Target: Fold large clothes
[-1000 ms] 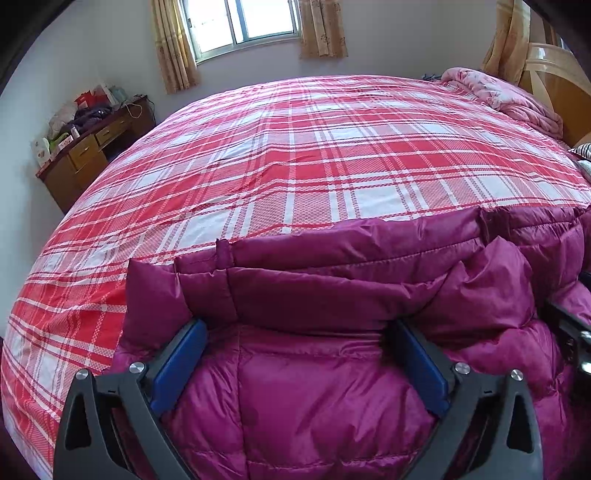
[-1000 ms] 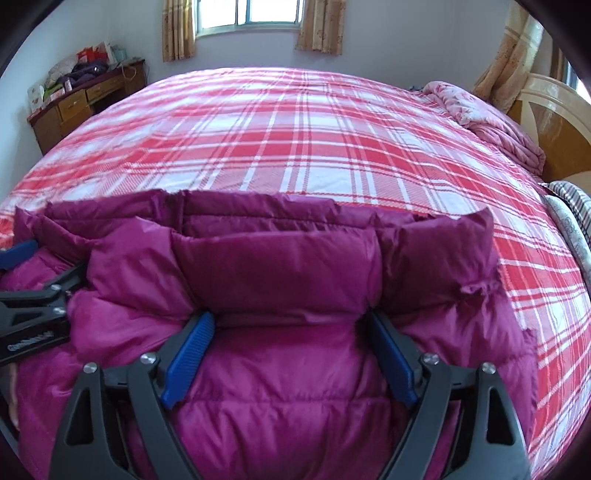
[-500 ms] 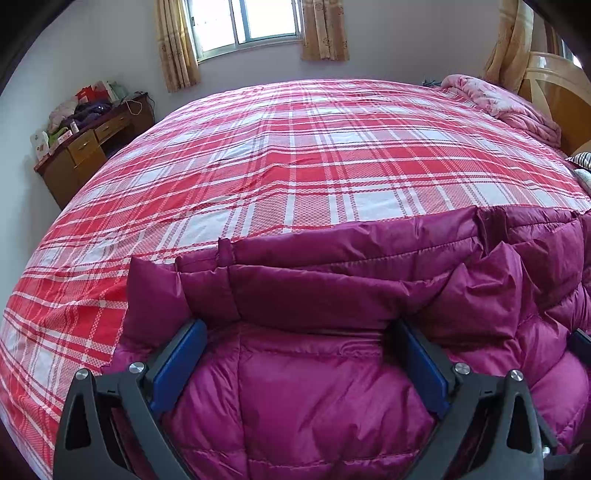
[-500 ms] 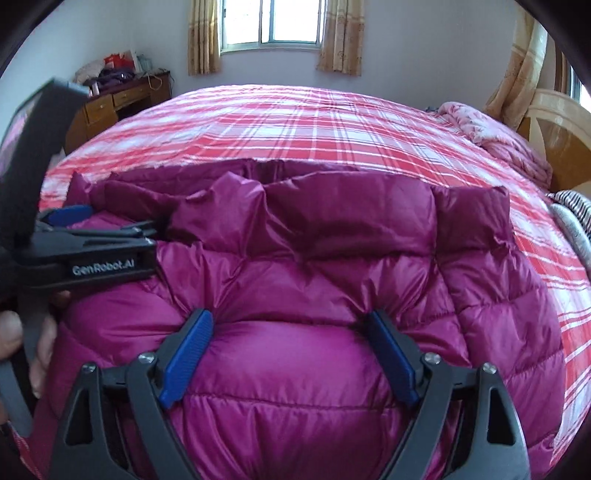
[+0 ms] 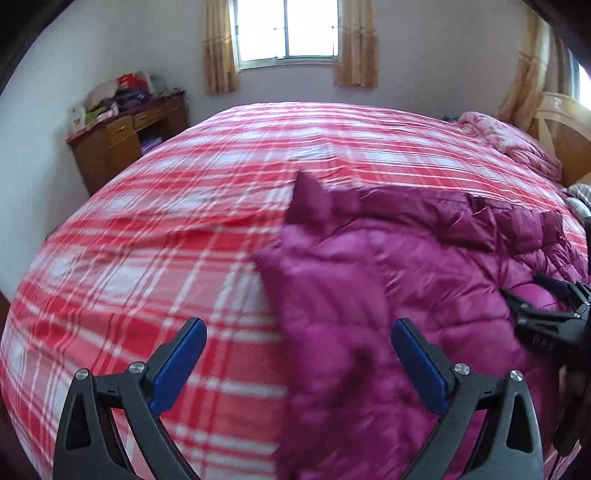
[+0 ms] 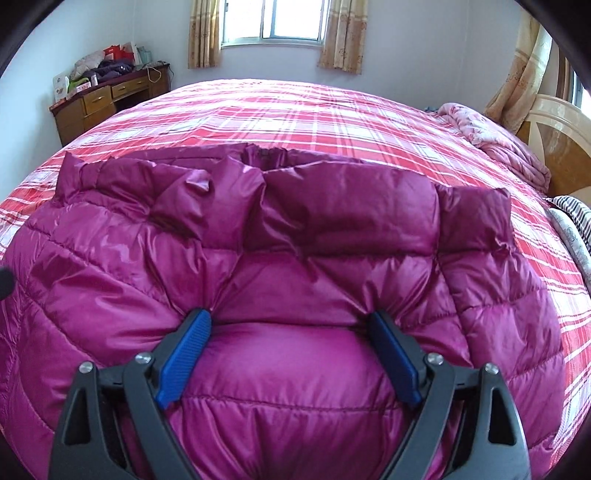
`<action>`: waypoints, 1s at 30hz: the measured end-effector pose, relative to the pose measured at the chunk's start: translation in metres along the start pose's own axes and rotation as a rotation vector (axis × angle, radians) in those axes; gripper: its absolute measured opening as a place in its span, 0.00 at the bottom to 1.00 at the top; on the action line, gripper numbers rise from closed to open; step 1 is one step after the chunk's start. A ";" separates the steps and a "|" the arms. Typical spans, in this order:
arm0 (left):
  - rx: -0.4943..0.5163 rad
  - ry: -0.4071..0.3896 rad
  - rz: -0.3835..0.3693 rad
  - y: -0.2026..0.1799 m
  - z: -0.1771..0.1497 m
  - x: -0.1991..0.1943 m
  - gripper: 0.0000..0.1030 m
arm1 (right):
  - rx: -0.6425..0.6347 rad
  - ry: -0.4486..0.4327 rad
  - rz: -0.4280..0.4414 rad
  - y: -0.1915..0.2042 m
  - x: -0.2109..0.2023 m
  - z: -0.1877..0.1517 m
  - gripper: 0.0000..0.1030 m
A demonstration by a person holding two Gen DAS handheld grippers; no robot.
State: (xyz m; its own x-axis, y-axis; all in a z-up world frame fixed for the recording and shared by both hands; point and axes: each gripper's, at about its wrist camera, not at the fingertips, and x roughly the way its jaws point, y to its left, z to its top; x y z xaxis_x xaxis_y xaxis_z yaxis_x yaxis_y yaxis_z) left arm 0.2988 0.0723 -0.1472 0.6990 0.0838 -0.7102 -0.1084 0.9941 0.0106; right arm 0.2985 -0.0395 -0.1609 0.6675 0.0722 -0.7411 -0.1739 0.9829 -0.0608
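We note one magenta quilted down jacket [image 6: 280,280] lying on the bed [image 6: 314,114], folded into a thick puffy bundle near the bed's near edge. Shiny fabric, stitched in horizontal channels; its darker collar end, bunched and creased, faces the bed's far edge.

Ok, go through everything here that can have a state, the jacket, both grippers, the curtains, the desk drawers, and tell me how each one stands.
Down jacket: lying bunched on the plaid bed cover, not folded flat.
Left gripper: open, nothing between the jaws.
Right gripper: jaws wide, puffy jacket fabric bulging between them; held or not, cannot tell.
Curtains: drawn aside, window uncovered.
Desk drawers: shut.
Pink blanket: crumpled by the headboard.
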 end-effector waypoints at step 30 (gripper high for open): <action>0.018 -0.101 -0.353 -0.020 -0.029 -0.064 0.12 | -0.021 -0.041 0.034 -0.002 -0.067 -0.072 0.79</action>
State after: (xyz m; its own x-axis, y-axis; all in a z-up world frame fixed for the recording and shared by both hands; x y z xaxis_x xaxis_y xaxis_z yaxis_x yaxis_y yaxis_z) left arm 0.2361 0.0447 -0.1222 0.7577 -0.2589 -0.5990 0.1638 0.9640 -0.2095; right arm 0.2020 -0.0584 -0.1591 0.6897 0.1122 -0.7153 -0.2112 0.9761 -0.0504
